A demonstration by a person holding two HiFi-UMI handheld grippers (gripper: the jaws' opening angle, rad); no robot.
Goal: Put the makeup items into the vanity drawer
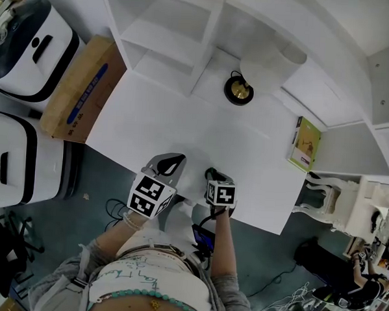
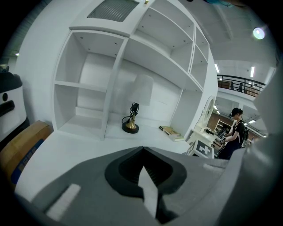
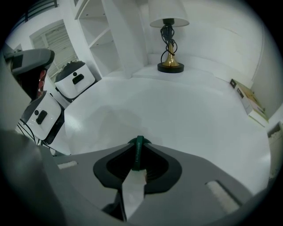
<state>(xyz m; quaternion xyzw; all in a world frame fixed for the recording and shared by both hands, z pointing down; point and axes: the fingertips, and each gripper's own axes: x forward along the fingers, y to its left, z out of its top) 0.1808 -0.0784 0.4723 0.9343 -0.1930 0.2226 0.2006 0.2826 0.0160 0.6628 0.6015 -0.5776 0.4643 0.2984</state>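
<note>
My right gripper [image 3: 139, 145] is shut on a thin dark green item [image 3: 138, 154], seen edge-on between the jaws, with small print along it. In the head view this gripper [image 1: 211, 174] sits over the front edge of the white vanity top [image 1: 177, 118]. My left gripper [image 1: 175, 161] hovers just to its left above the same edge. Its jaws [image 2: 142, 150] meet with nothing between them. No drawer and no other makeup item shows in any view.
A gold-based lamp [image 1: 239, 90] stands at the back by the white shelf unit [image 1: 168, 40]. A green book [image 1: 305, 144] lies at the right edge. A cardboard box [image 1: 81, 90] and white machines [image 1: 25, 45] stand left of the table. A person [image 2: 234, 132] stands far off.
</note>
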